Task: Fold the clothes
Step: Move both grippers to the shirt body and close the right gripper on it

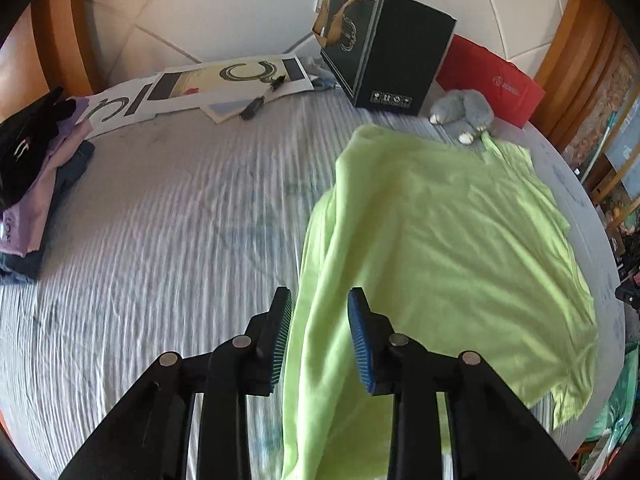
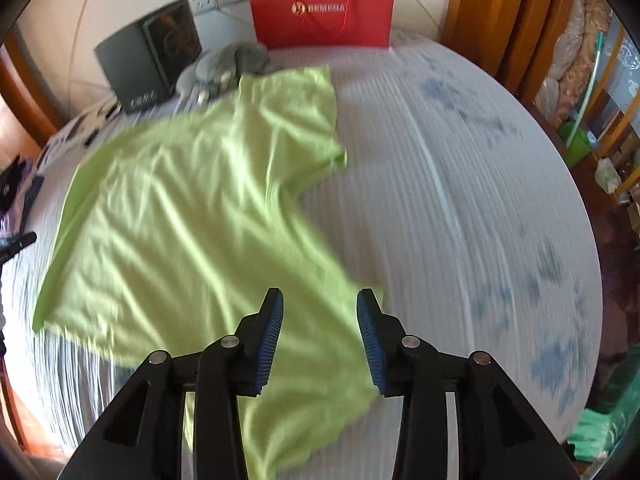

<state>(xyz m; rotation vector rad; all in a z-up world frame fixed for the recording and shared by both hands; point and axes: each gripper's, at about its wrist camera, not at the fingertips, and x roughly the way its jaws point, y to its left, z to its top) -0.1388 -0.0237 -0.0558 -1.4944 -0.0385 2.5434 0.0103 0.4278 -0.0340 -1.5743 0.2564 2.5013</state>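
A lime green T-shirt [image 1: 440,240] lies spread on the white ribbed bed cover [image 1: 160,220], with its left edge folded over. It also shows in the right wrist view [image 2: 192,216], one sleeve pointing toward the headboard. My left gripper [image 1: 320,320] is open above the shirt's left folded edge, with cloth seen between the jaws but not pinched. My right gripper [image 2: 320,320] is open above the shirt's near right corner. The left gripper's tip [image 2: 16,244] shows at the left edge of the right wrist view.
A pile of folded clothes [image 1: 36,176] sits at the bed's left. A black box [image 1: 384,48], a red bag [image 2: 324,14], a grey plush toy [image 1: 464,114] and printed papers [image 1: 200,84] line the headboard. The bed's right edge [image 2: 576,208] drops to a cluttered floor.
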